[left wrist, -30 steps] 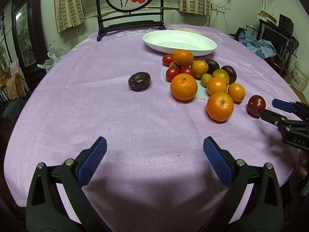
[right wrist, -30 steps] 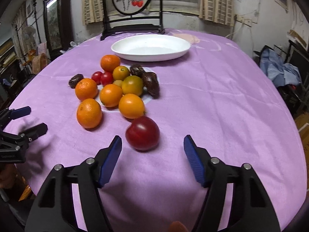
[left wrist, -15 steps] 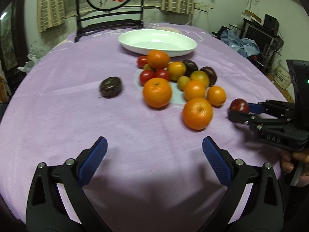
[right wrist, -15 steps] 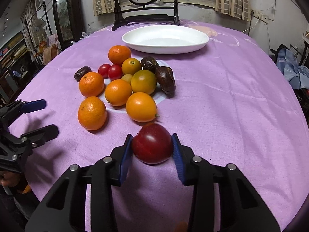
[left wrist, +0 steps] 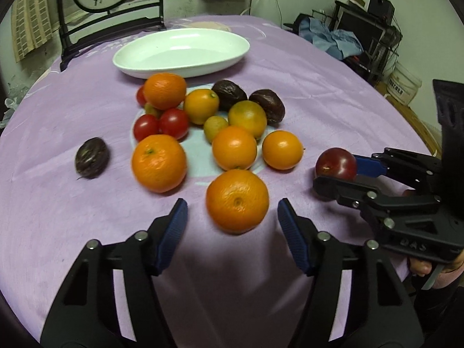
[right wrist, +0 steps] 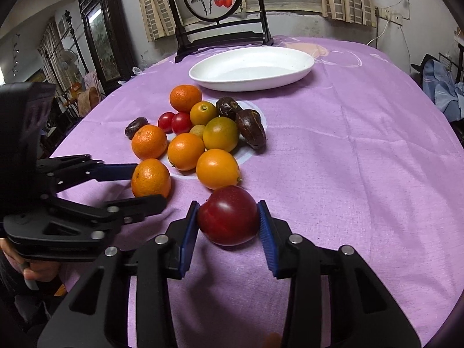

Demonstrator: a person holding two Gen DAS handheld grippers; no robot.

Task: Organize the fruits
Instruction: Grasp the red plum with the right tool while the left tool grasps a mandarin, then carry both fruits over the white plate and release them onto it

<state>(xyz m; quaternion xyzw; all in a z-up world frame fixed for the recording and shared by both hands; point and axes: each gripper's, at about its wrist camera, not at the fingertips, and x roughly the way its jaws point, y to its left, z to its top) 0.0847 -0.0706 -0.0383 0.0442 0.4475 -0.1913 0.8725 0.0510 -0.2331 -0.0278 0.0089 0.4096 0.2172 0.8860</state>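
Observation:
A heap of oranges, small tomatoes and dark passion fruits [left wrist: 229,116] lies on the purple cloth before an empty white oval dish [left wrist: 179,69]. The nearest orange [left wrist: 237,200] sits between the blue pads of my left gripper [left wrist: 232,211]. Its jaws are closing, and a gap still shows on each side of the orange. My right gripper [right wrist: 227,211] is shut on a dark red round fruit [right wrist: 229,219] that rests on the cloth. In the left wrist view the red fruit [left wrist: 335,163] is at the right of the heap.
One dark passion fruit [left wrist: 92,157] lies alone at the left of the heap. A dark wooden chair back [right wrist: 220,37] stands behind the dish [right wrist: 252,84]. The two grippers are close side by side near the front table edge. Hands show behind both handles.
My left gripper has moved forward and right up to the nearest orange, and its jaws have narrowed around it. My right gripper has shut on the red fruit.

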